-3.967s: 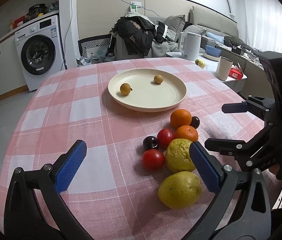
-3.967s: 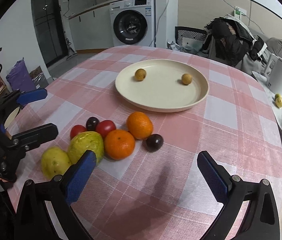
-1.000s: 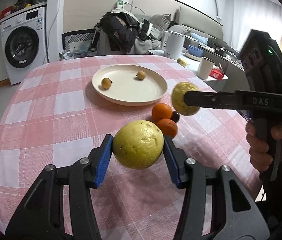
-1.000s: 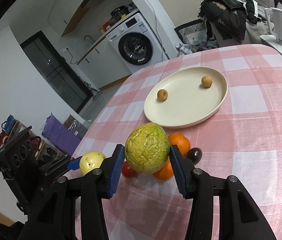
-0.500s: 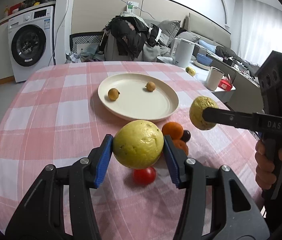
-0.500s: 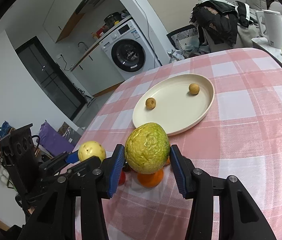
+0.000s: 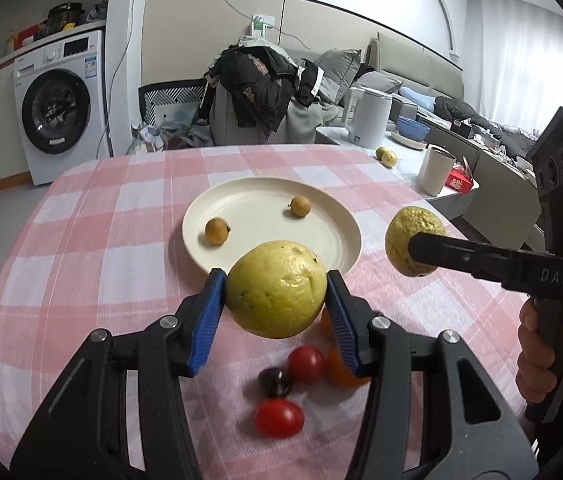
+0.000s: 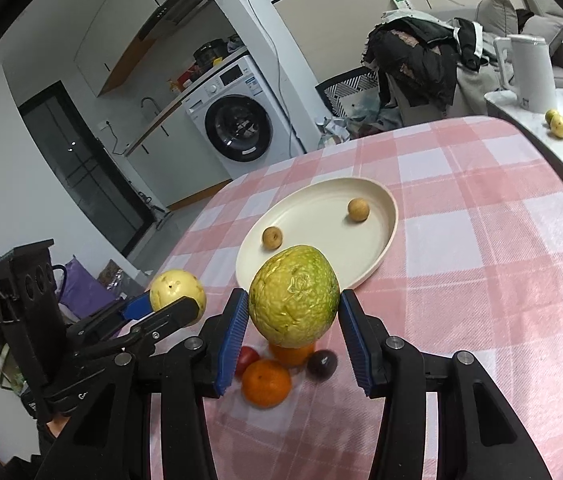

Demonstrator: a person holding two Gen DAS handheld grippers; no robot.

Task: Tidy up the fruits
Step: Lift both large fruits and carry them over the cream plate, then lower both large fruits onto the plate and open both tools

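Two claws gripping one fruit apiece above the counter.

Left claw (image 7: 276,290) clamping a smooth yellow guava (image 7: 276,289), right claw (image 8: 294,315) clamping a rough green guava (image 8: 294,297), both hanging just short of the cream plate (image 8: 377,258). Two small brown fruits (image 8: 358,210) lying on that plate; oranges (image 8: 266,382), tomatoes (image 7: 280,417) and dark plums (image 8: 322,365) sitting before it on the counter (image 8: 501,280).

The plate (image 7: 333,216) sits on the desk (image 7: 81,240) with two small fruits (image 7: 216,231) in it. Loose fruits (image 7: 279,418) lie before it, nearer the cameras.
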